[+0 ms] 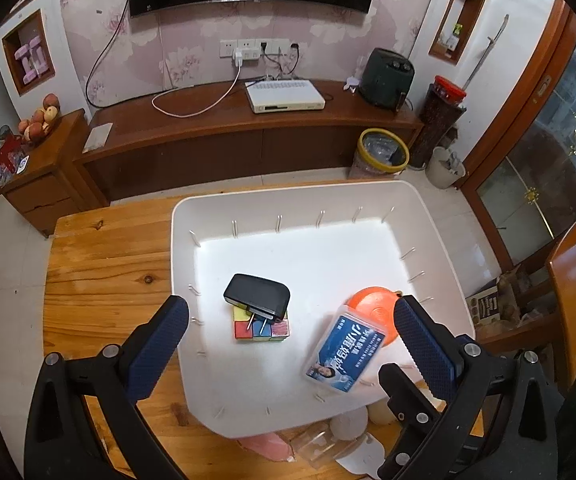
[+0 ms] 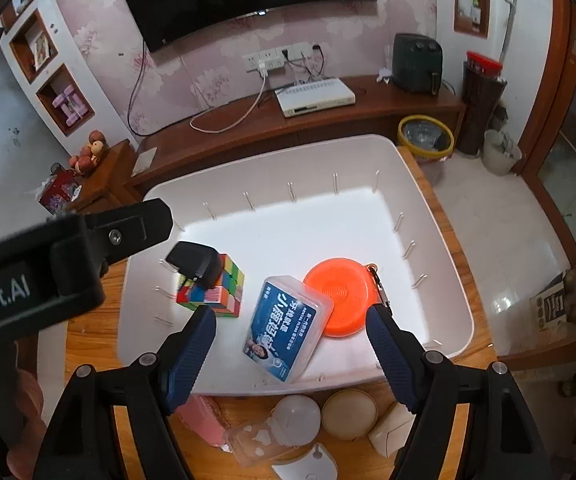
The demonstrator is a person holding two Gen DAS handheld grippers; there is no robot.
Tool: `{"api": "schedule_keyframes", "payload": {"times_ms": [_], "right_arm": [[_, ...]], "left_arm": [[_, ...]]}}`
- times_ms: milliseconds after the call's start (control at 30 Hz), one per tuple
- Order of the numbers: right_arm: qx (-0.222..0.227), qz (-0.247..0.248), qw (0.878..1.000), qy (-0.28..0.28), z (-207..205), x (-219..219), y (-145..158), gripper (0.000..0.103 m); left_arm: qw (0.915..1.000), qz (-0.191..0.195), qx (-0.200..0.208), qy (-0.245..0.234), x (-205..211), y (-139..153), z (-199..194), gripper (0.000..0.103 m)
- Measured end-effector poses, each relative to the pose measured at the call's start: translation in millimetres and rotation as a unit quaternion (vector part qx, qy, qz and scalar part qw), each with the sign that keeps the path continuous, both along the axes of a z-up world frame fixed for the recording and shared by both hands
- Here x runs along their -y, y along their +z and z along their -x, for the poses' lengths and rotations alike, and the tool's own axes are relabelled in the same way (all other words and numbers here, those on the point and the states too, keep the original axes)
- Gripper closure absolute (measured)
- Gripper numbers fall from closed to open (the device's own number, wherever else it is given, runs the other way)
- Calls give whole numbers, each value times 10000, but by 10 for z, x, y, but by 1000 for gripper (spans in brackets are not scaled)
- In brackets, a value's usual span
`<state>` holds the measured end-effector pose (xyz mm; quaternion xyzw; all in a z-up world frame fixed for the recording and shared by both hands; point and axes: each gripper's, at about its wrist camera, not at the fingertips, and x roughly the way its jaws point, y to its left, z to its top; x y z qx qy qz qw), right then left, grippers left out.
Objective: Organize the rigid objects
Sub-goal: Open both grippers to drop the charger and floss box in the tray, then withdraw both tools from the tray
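Note:
A white bin point(image 1: 180, 248) point(image 2: 440, 216) on the wooden table point(image 1: 100, 264) holds several things. A black plug adapter point(image 1: 257, 297) point(image 2: 196, 262) lies on a colour cube point(image 1: 262, 328) point(image 2: 218, 290). A blue floss box point(image 1: 346, 354) point(image 2: 286, 326) leans on an orange round disc point(image 1: 370, 310) point(image 2: 338, 280). My left gripper point(image 1: 288, 344) is open and empty above the bin's near side. My right gripper point(image 2: 290, 344) is open and empty over the floss box. The left gripper's body point(image 2: 68, 256) shows at the left of the right wrist view.
Loose items lie on the table in front of the bin: a pink object point(image 2: 202, 416), a clear container point(image 2: 256, 440), a white ball point(image 2: 296, 414), a beige ball point(image 2: 350, 412) and white pieces point(image 2: 312, 464). A TV cabinet point(image 1: 248, 128) stands beyond the table.

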<state>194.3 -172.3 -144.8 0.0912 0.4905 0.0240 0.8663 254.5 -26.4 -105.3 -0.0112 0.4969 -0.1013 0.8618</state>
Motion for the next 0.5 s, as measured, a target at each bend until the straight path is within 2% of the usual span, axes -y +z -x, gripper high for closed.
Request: {"api": "schedule_keyframes", "payload": {"times_ms": [500], "right_arm": [[471, 0, 9989, 48, 558, -54, 427, 25]], "left_arm": [[9985, 266, 428, -195, -186, 538, 490, 1]]}}
